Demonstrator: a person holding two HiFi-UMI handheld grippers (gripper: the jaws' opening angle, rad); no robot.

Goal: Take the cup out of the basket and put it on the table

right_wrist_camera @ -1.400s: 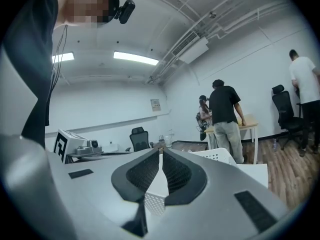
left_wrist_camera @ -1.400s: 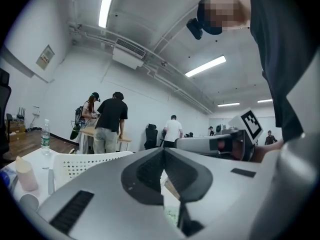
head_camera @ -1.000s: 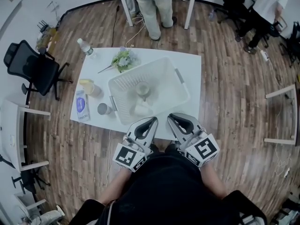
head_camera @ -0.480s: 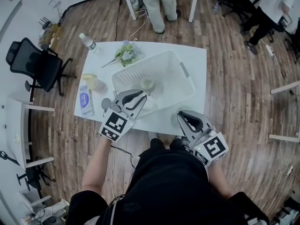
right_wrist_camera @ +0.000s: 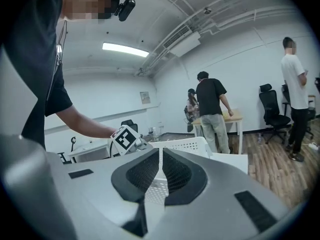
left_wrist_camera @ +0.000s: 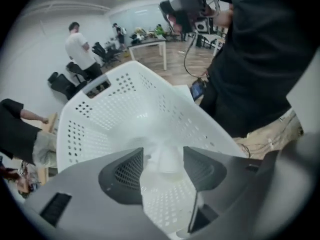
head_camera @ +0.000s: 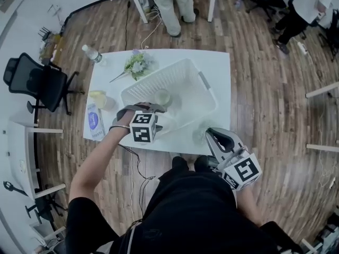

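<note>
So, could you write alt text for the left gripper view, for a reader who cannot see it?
The left gripper points down into a white perforated basket, its jaws, which have just been opening, apart, with a pale cup on the basket floor showing between them, untouched. A person in black stands at the right.

a white rectangular table [head_camera: 218, 67] is seen standing on a wood plank floor [head_camera: 265, 105]. a white perforated basket [head_camera: 153, 77] is set askew across its middle and takes up most of the top. at the far left corner a clear plastic bottle [head_camera: 90, 53] is laid, with a bunch of flowers [head_camera: 135, 64] just beside the basket's far edge. along the left side a yellow-topped container [head_camera: 100, 97] and a blue-and-white carton [head_camera: 94, 122] are placed.
</note>
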